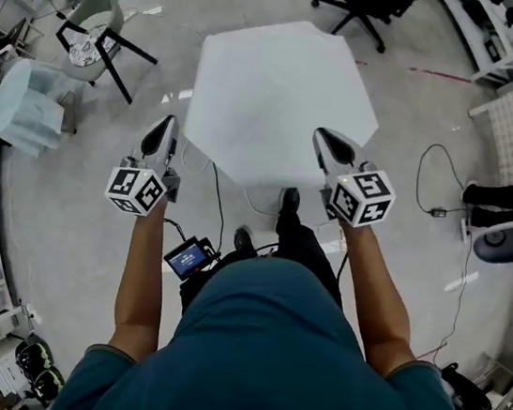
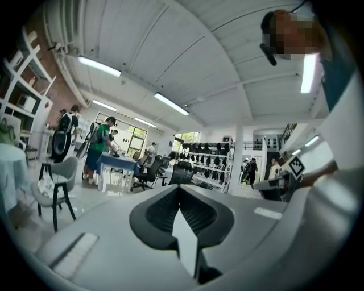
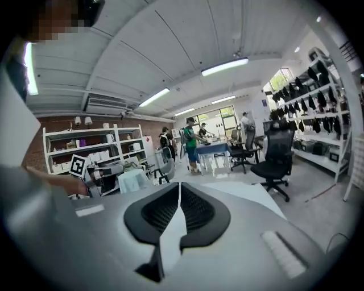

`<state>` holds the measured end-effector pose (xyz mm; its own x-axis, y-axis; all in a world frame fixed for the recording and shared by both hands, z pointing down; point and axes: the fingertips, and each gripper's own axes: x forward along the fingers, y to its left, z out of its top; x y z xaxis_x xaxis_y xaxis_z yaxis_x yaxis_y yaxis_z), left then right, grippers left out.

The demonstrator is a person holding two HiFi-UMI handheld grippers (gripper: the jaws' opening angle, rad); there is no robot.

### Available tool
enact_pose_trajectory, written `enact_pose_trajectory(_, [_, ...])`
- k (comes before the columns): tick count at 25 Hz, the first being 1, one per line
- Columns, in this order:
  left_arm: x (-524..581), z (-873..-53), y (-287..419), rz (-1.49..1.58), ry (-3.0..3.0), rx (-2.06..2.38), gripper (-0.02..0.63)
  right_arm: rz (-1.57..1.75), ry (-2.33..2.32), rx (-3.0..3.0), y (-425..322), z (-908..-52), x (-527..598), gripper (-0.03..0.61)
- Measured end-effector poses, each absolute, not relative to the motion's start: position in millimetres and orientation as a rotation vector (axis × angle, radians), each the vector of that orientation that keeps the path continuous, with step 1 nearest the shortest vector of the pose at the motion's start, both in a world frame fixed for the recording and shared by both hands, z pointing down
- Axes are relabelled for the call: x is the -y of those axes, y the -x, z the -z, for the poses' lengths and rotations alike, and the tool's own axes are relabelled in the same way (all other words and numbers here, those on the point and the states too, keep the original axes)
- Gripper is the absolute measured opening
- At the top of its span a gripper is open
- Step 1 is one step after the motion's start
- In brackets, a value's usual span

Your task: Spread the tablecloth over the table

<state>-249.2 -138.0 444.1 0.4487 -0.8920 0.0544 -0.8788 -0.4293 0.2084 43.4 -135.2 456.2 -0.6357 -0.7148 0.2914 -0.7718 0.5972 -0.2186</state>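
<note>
**White cloth aloft, worktop not yet covered**

The left tool has its jaws pressed together on a thin fold of tablecloth. The right tool pinches the opposite near corner the same way (a white strip runs between the pads in each tool's own view). Both are raised in front of the person, well apart, with the near edge stretched between them. The sheet fans away from them, open and fairly flat, above the shiny floor. No worktop shows; it may be hidden under the sheet. I judge the task about halfway: the cloth is gripped and opened out, while lowering it, settling it and letting go remain.
</note>
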Motion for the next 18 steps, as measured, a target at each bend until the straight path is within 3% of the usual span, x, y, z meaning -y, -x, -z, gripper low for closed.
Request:
enact_pose_trajectory(9, [113,-301,242,0.207,-2.731,1.678,-0.003,-0.038,-1.149,2.833,-1,-303,106,0.02])
enact_pose_trajectory(18, [85,-248,207,0.069,-2.92,1.684,-0.003,0.187,-1.146,2.802,15,-247,73,0.009])
